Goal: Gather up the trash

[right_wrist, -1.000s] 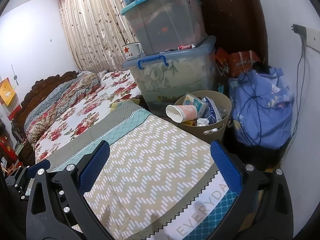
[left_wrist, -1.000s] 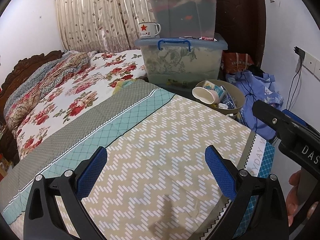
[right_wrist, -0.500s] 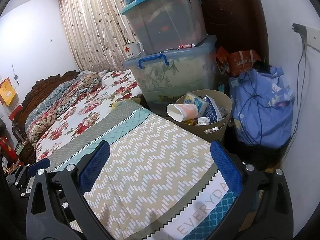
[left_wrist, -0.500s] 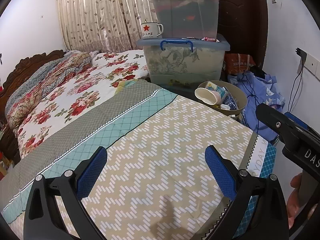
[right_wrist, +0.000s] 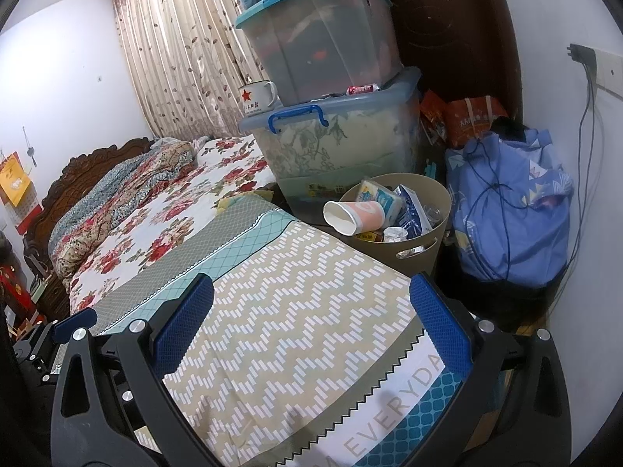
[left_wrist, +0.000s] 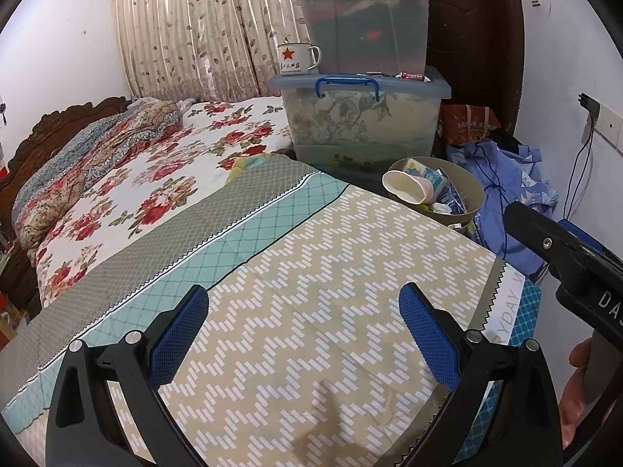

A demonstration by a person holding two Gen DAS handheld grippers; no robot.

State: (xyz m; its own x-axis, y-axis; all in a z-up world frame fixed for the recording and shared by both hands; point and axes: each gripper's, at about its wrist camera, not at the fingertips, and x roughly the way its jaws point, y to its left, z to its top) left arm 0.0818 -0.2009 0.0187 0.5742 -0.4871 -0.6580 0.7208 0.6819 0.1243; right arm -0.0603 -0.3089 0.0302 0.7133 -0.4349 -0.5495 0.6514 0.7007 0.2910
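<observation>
A tan trash bin [right_wrist: 424, 243] stands on the floor past the bed's far corner; it holds a paper cup [right_wrist: 356, 216] lying on its side, blue-white wrappers and crumpled paper. It also shows in the left wrist view [left_wrist: 469, 190] with the cup [left_wrist: 405, 188]. My left gripper [left_wrist: 303, 325] is open and empty above the zigzag bedspread [left_wrist: 331, 292]. My right gripper [right_wrist: 311, 309] is open and empty above the bed's corner; its body shows at the right of the left wrist view [left_wrist: 564, 260].
Two stacked clear storage boxes [right_wrist: 331, 97] with an enamel mug [right_wrist: 257, 95] stand behind the bin. A blue cloth bundle [right_wrist: 510, 214] with cords sits right of the bin against the wall. A floral quilt [left_wrist: 155, 179] covers the bed's far half.
Both grippers stayed open and nearly still. The left view drifted slightly so the bin and boxes sit a little further right.
</observation>
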